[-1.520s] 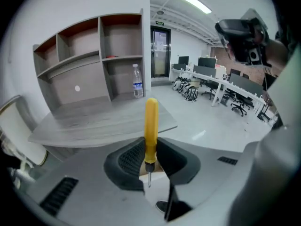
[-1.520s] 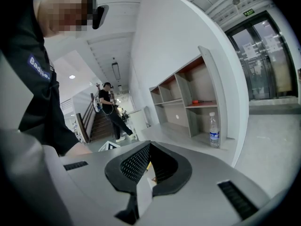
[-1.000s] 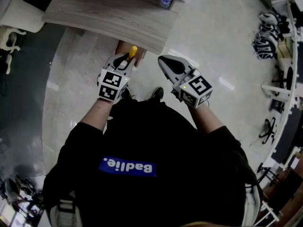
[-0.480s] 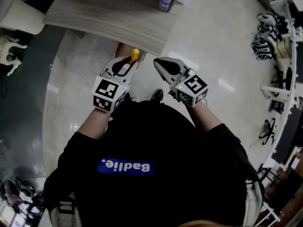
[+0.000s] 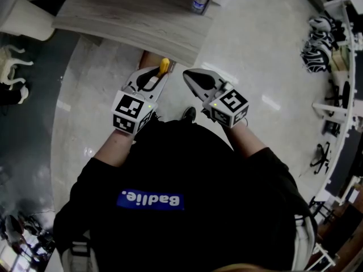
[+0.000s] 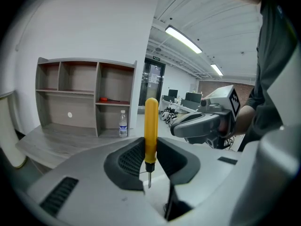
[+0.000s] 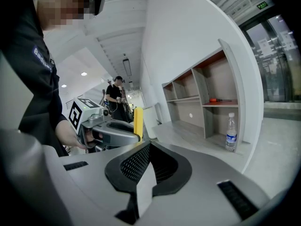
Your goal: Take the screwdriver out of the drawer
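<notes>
We judge the taking-out itself to be done. What we take for the open drawer (image 5: 147, 56) shows as a brown patch under the near edge of the bench (image 5: 125, 16). The left gripper (image 5: 152, 79) is held in front of it, above the floor. Its jaws are partly open and clamped on the yellow-handled screwdriver (image 6: 151, 126), which stands upright between the pads with its handle above them and its thin blade pointing down. The right gripper (image 5: 194, 78) is just to the right, apart from the left one, with its jaws together and nothing between them.

The next move, as we read it, calls for a place to put the tool down. The bench top is the nearest one, and the grip should hold firm until the blade rests on something. The free right gripper could push the drawer shut.

The floor (image 5: 255, 55) is pale, glossy and wide. The bench is grey wood grain and bears an open shelf unit (image 6: 84, 95) at its far side. A water bottle (image 6: 122, 124) stands beside the unit, and a small red-handled tool (image 6: 109, 100) lies in one of the right-hand compartments.
</notes>
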Tool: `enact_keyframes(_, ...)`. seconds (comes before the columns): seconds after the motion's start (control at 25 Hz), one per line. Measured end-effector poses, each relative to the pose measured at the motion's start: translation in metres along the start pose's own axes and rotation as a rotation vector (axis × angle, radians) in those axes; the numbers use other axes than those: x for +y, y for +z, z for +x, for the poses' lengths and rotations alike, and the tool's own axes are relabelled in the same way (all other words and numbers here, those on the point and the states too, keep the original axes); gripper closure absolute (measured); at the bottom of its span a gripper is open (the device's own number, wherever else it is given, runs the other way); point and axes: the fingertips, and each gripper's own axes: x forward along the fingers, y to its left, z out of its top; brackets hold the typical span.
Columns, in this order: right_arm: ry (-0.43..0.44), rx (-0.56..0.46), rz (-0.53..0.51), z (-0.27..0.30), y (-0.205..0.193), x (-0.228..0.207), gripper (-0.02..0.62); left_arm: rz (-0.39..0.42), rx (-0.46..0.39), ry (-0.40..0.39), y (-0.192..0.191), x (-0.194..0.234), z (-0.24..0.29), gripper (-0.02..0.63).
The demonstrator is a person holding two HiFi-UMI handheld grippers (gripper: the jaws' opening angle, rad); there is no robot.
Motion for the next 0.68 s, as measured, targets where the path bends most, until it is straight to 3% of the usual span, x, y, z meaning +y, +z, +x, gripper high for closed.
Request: enact_keyframes(0.68, -0.024, 0.001, 0.002, -0.0047, -0.0030, -0.0021, 0.565, 0.006, -0.001, -0.010, -0.0051, -0.0023, 0.0018, 0.529)
